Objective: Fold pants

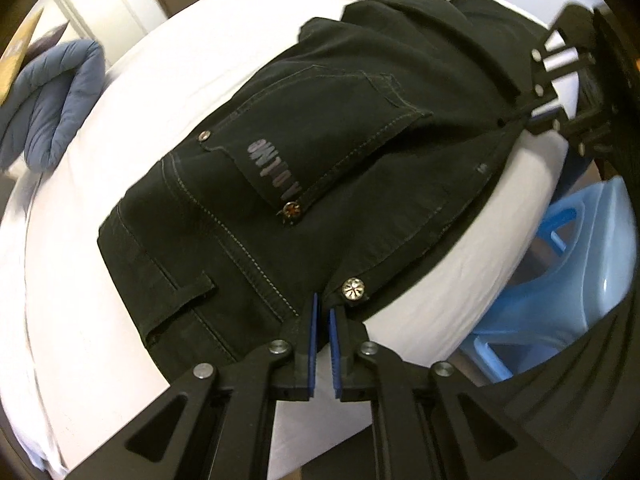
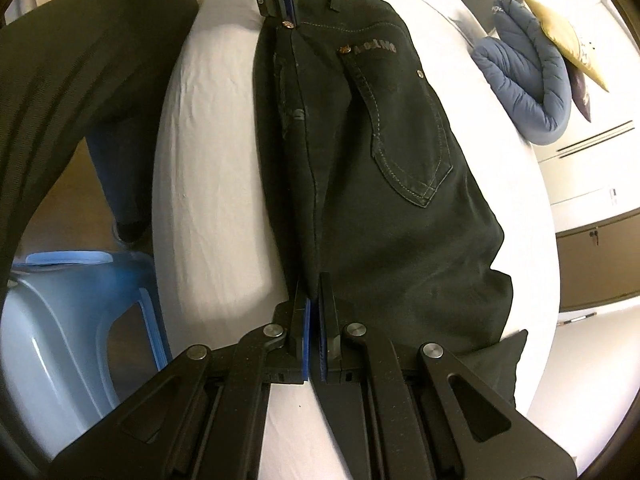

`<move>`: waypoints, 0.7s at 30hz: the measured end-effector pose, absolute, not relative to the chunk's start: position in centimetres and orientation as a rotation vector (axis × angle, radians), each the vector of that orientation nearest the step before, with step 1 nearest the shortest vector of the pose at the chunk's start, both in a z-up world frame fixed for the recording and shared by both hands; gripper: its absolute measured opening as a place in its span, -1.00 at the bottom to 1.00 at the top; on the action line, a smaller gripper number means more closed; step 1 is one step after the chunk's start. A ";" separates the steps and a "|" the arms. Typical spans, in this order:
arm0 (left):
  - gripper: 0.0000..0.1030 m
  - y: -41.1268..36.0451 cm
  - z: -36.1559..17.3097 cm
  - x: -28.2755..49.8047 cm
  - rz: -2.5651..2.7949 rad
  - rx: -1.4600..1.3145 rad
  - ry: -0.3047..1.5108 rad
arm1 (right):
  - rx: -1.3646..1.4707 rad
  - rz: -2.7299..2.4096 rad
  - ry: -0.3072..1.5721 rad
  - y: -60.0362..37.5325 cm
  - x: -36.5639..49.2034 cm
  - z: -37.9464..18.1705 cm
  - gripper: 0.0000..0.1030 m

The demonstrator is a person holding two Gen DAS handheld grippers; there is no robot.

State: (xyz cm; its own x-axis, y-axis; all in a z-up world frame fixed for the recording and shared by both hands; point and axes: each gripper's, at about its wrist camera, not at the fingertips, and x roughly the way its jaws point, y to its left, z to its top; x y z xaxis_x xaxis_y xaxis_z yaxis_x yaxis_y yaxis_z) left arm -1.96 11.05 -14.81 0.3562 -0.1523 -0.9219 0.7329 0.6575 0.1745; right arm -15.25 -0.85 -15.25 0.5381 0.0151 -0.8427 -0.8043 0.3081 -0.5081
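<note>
Black pants (image 1: 320,120) lie folded lengthwise on a white bed (image 1: 80,280), back pocket facing up. My left gripper (image 1: 322,304) is shut on the waistband edge, right beside the metal button (image 1: 352,289). In the right wrist view the same pants (image 2: 380,140) stretch away from my right gripper (image 2: 314,284), which is shut on the near folded edge of the fabric. The left gripper (image 2: 286,8) shows at the far end of that edge. The right gripper (image 1: 516,118) appears at the upper right of the left wrist view, pinching the cloth.
A folded blue quilt (image 2: 532,80) and a gold cushion (image 2: 560,36) lie further back on the bed (image 2: 208,160). A light blue plastic stool (image 2: 60,320) stands on the floor beside the bed's edge. A person's dark clothing (image 2: 80,60) fills the near side.
</note>
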 end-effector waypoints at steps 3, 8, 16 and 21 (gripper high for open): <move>-0.59 12.0 -13.9 -2.0 -0.616 0.600 1.076 | -1.079 0.629 0.880 -1.3 -14.6 -15.0 -0.95; 0.17 13.7 -10.3 -2.9 -0.572 0.581 1.056 | -1.036 0.598 0.909 -0.9 -13.9 -15.2 -0.94; 0.17 10.0 -6.7 -1.5 -0.567 0.419 0.969 | -0.981 0.571 0.924 -0.5 -13.0 -15.4 -0.93; 0.13 5.9 -10.6 1.6 -0.577 0.295 1.013 | -0.856 0.552 0.936 -1.3 -12.3 -15.1 -0.92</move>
State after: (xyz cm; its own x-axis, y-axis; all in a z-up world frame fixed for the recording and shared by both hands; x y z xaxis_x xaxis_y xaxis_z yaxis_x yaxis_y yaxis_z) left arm 1.62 5.91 -10.59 0.3986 -0.3156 -0.8611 0.5804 0.8138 -0.0297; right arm -12.30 -1.35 -15.13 0.4983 0.0514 -0.8655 -0.7324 0.5591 -0.3884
